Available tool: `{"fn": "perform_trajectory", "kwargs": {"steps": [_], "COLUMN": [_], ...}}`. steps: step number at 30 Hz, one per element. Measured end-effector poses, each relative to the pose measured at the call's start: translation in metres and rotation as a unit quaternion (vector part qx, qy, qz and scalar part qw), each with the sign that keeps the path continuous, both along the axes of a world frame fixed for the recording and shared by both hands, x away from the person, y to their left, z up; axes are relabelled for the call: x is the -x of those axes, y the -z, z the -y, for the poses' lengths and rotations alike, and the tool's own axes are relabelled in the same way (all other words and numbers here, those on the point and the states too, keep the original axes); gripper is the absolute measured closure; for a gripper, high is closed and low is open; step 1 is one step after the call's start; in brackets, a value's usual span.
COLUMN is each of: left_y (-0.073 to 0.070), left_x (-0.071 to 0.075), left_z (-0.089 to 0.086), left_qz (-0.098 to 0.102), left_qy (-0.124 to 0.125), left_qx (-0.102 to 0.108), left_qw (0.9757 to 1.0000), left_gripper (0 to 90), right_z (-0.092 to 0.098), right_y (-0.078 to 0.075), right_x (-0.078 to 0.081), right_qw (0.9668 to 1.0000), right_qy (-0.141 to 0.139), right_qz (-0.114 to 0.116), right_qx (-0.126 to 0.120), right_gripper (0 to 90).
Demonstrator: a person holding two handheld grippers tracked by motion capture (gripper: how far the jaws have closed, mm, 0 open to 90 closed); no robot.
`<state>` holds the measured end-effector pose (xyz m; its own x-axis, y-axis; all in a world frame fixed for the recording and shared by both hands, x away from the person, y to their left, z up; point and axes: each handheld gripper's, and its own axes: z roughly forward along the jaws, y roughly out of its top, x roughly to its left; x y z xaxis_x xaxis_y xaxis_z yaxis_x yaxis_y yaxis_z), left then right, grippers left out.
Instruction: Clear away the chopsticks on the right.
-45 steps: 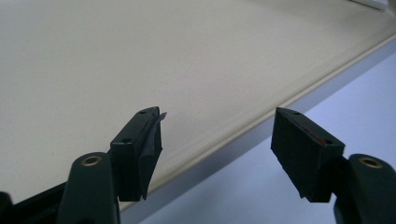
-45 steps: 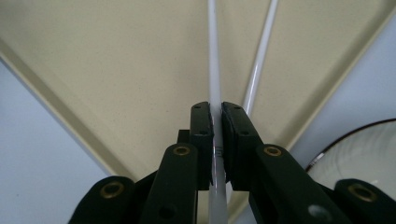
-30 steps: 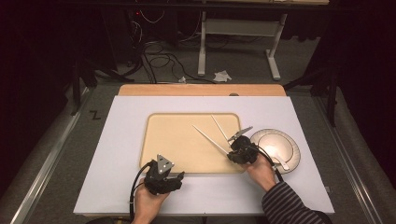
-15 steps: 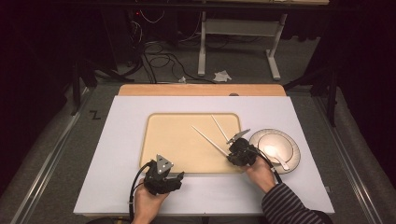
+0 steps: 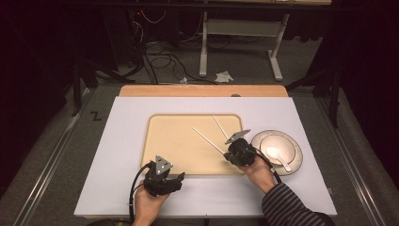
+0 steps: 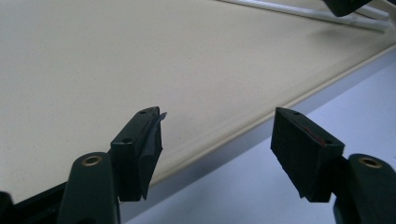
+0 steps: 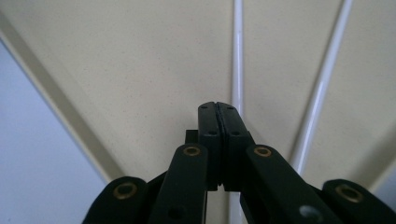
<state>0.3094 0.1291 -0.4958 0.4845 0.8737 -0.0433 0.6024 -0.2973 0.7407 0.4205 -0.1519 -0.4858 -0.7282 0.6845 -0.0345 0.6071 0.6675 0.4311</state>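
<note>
Left gripper [image 5: 176,180]: down at the near-left, in the person's left hand [image 5: 148,205], jaws spread wide with nothing between them. In the left gripper view [image 6: 217,140] they hang just over the near rim of the mat, one jaw above the mat, the other above the white table top.
Mat [image 5: 174,141]: a beige placemat in the middle of the white table [image 5: 122,122], flat and square to the edge.
Chopsticks [image 5: 207,140]: two white sticks lying on the right half of the mat, fanned apart at their far ends and drawing together toward the right gripper.
Right gripper [image 5: 229,154]: at the mat's near-right corner, on the near ends of the chopsticks. In the right gripper view [image 7: 218,108] the jaws have just been closing and now meet pad to pad, lying over one chopstick [image 7: 237,56]; whether it is pinched I cannot tell. The second stick [image 7: 327,70] runs just beside, free.
Plate [image 5: 289,142]: right of the mat, close beside the right gripper, a white spoon [image 5: 277,156] resting in it.
</note>
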Motion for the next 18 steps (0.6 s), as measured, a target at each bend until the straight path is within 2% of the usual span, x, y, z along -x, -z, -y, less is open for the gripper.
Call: {"fn": "perform_trajectory", "kwargs": {"steps": [5, 9, 11, 15, 18], "left_y": [-0.001, -0.002, -0.002, -0.001, -0.001], "left_x": [0.0, 0.0, 0.0, 0.0, 0.001], "left_z": [-0.001, -0.003, -0.004, -0.004, -0.004], "left_qz": [0.001, 0.003, 0.002, 0.001, 0.002], "left_qy": [0.0, -0.004, -0.006, -0.006, -0.006], "left_qx": [0.002, 0.009, 0.014, 0.015, 0.016], "left_qw": [1.0, 0.9999, 0.9999, 0.9999, 0.9999], "left_gripper": [33.9, 34.0, 34.0, 34.1, 34.1], "right_z": [0.0, 0.002, 0.0, -0.011, -0.018], "right_y": [0.0, -0.007, -0.01, -0.006, 0.001], "right_x": [0.001, 0.0, 0.001, 0.0, -0.004], "right_qw": [1.0, 0.9996, 0.9987, 0.9986, 0.9989], "right_qy": [-0.004, -0.005, -0.017, -0.037, -0.037], "right_qz": [0.001, 0.022, 0.033, 0.023, 0.017], "right_qx": [0.002, -0.018, -0.034, -0.03, -0.022], "right_gripper": [90.0, 90.0, 90.0, 90.0, 90.0]}}
